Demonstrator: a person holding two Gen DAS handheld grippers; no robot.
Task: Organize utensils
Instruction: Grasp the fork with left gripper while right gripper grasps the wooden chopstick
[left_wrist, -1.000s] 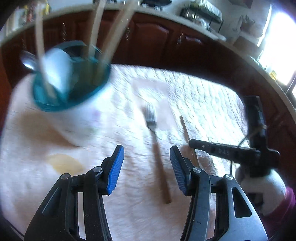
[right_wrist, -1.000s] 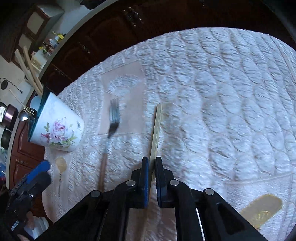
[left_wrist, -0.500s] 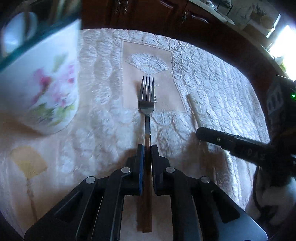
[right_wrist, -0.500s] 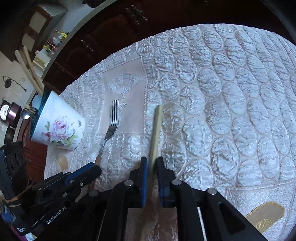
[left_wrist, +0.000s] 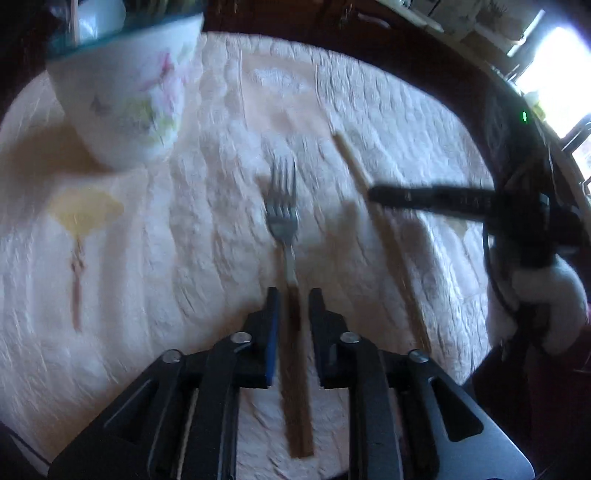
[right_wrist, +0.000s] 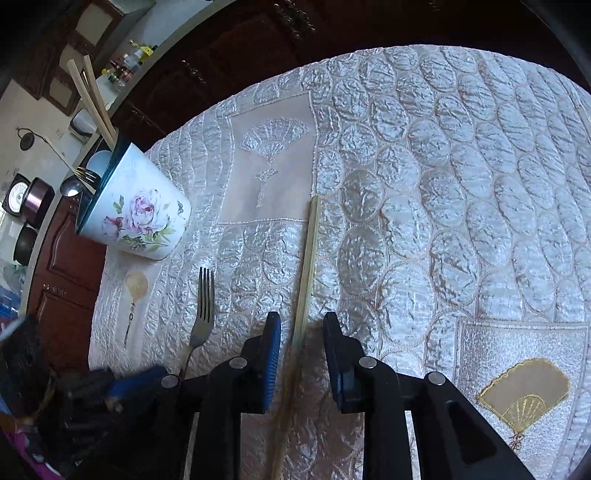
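- Left gripper (left_wrist: 291, 301) parted, straddling wooden handle of fork (left_wrist: 283, 210); no contact visible, fork flat on table (right_wrist: 461, 184), tines toward 12 o'clock.
- Right gripper (right_wrist: 301, 332) parted as well, chopstick (right_wrist: 308, 266) lying loose between the jaws, tip toward 12.
- Floral cup (right_wrist: 136, 214) at 10 o'clock in right view, already loaded: chopsticks, fork, spoon.
- Progress estimate: mostly done; fork and one chopstick not yet in cup.
- Left view motion-blurred, fine contact hard to judge.

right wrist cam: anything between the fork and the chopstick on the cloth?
Nothing: between the fork and the chopstick there is only bare quilted tablecloth, seen in the right wrist view.
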